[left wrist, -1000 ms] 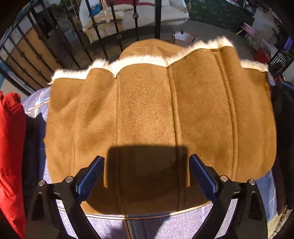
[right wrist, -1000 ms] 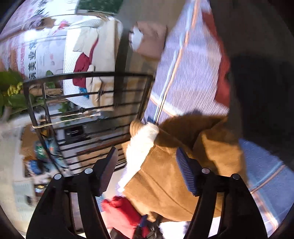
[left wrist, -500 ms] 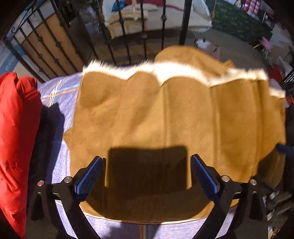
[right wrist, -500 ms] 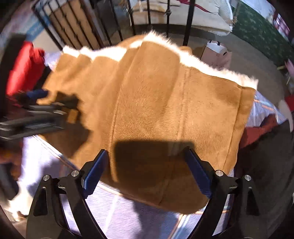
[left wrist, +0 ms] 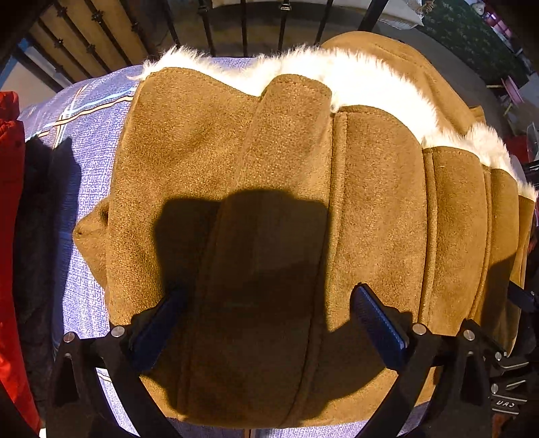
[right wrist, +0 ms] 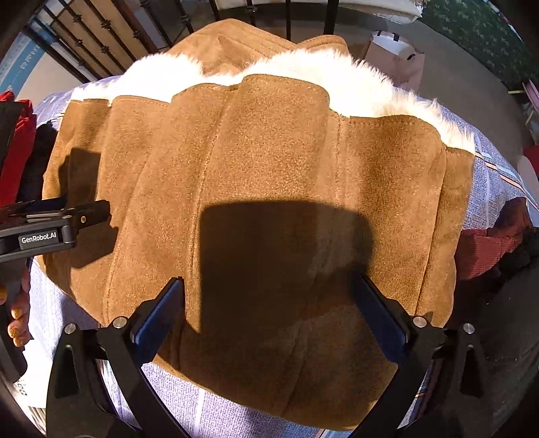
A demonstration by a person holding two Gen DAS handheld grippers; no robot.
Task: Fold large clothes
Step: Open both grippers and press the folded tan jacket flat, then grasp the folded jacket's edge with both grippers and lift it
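Right wrist view, coat [right wrist: 269, 161] near hem under shadow, left claw [right wrist: 91, 215] cropped

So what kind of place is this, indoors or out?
Probably an outdoor yard or street-side spot: a black iron railing, bare pavement behind it, and hard sunlight on the brown coat lying on a checked cloth.

Both wrist views look straight down, close — sharing the tan coat [left wrist: 269, 209], seemingly folded.
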